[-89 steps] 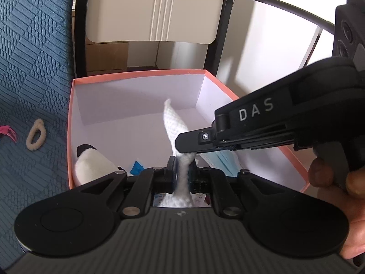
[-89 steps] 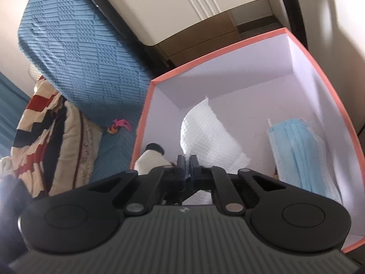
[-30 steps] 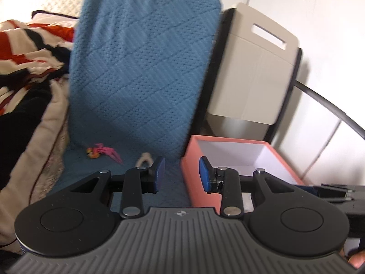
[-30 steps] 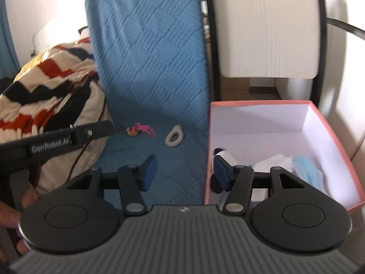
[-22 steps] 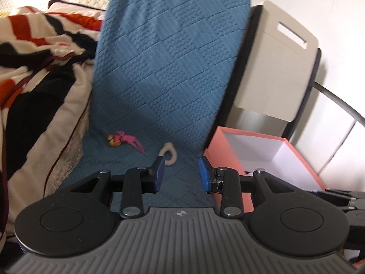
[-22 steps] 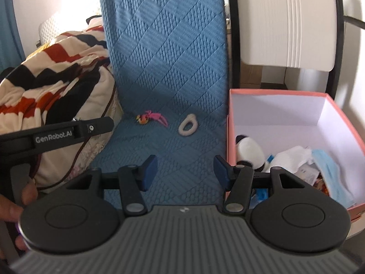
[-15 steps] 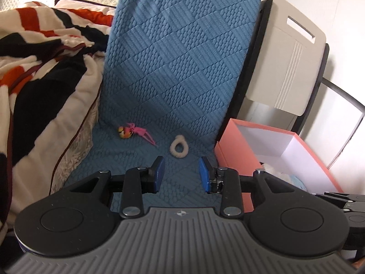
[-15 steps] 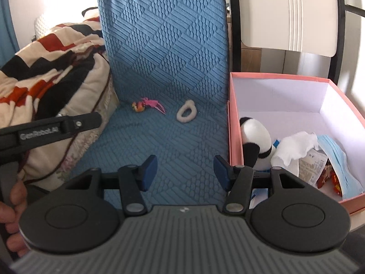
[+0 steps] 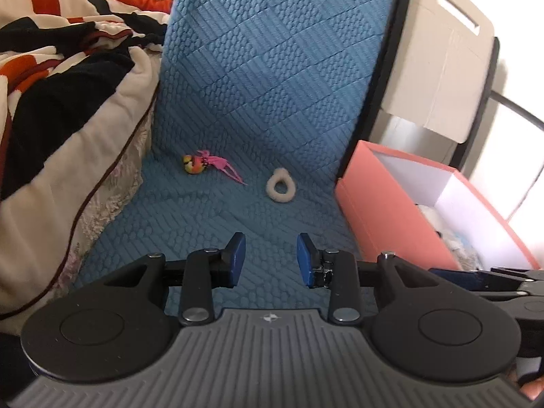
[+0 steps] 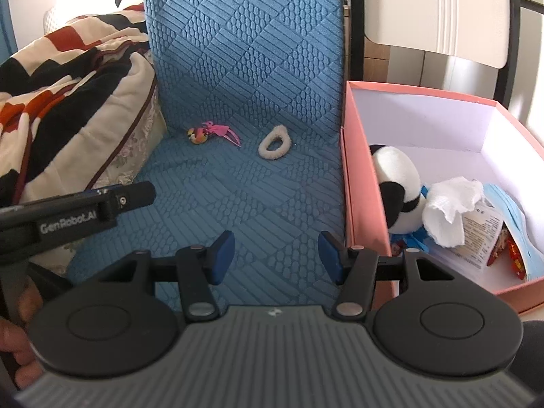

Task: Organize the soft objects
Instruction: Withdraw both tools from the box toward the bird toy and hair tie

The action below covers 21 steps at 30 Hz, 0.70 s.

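Observation:
A cream fluffy hair tie [image 9: 281, 189] [image 10: 274, 147] and a small orange toy with pink feathers [image 9: 208, 166] [image 10: 210, 133] lie on the blue quilted mat [image 9: 217, 217] [image 10: 238, 197]. To the right stands the pink box [image 9: 384, 210] [image 10: 360, 183], holding a panda plush [image 10: 397, 183], a white tissue [image 10: 448, 207] and a blue face mask [image 10: 510, 210]. My left gripper [image 9: 271, 259] is open and empty above the mat, short of the hair tie. My right gripper [image 10: 275, 253] is open and empty beside the box's left wall.
A striped red, black and cream blanket [image 9: 61, 95] [image 10: 68, 95] is heaped on the left. The mat rises up at the back. A beige folding chair [image 9: 442, 61] [image 10: 438, 10] with a black frame stands behind the box. A hand [image 10: 17, 333] holds the left gripper's body [image 10: 78, 210].
Both grippers have sunk toward the mat and tipped down. The hair tie and feathered toy now sit nearer the middle of both views. The tissue held three seconds ago lies in the box.

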### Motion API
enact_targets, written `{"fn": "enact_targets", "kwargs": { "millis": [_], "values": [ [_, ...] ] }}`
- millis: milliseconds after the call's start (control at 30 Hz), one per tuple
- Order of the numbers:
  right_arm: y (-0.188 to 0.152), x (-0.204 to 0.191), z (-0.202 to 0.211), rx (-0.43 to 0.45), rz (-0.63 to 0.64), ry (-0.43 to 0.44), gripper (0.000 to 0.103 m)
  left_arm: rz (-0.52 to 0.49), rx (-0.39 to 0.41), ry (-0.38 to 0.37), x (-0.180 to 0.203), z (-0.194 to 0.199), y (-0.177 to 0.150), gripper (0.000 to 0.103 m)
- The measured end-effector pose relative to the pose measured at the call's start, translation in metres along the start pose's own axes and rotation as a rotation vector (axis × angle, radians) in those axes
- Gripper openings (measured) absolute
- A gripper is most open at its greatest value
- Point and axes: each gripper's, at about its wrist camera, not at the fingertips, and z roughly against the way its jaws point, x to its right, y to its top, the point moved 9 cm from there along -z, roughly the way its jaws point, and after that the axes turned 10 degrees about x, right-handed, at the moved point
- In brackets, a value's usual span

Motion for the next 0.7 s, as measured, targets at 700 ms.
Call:
{"fn": "enact_targets", "kwargs": {
  "millis": [700],
  "values": [
    [0.02, -0.025, -0.081, -0.004, 0.024, 0.046, 0.057, -0.045, -0.007, 0.044, -0.038, -0.093, 0.015, 0.038]
  ]
}}
